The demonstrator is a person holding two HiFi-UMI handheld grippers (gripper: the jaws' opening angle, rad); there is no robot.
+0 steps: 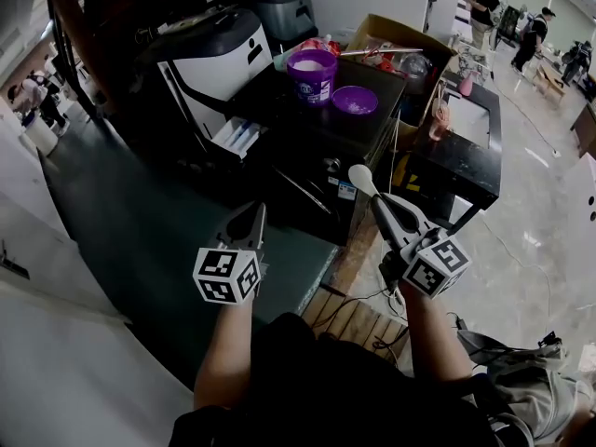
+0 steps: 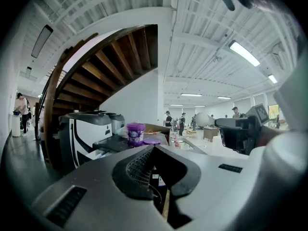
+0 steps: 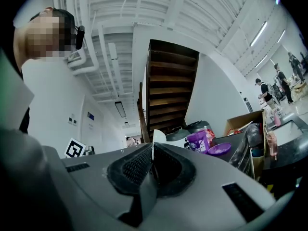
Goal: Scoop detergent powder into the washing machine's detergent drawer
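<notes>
The washing machine stands well ahead of both grippers and off to the left, next to the dark surface that carries the powder things. On that surface, ahead of the right gripper, the purple tub stands open with pale powder showing at its top. Its lid lies just beside it on the right. The detergent drawer is pulled out of the machine's front, ahead of the left gripper and nearer to it than the tub is. The right gripper is clamped on the handle of a white spoon, whose bowl points forward toward the surface. I cannot tell whether any powder lies in the bowl. The left gripper has its jaws pressed together with nothing between them, and it hangs low over the floor. Both grippers are well apart from tub and drawer, so I judge this to be the approach before a scoop. The next move calls for carrying the spoon forward and up to the tub's mouth, dipping the bowl in, then keeping it level across to the drawer on the left.
</notes>
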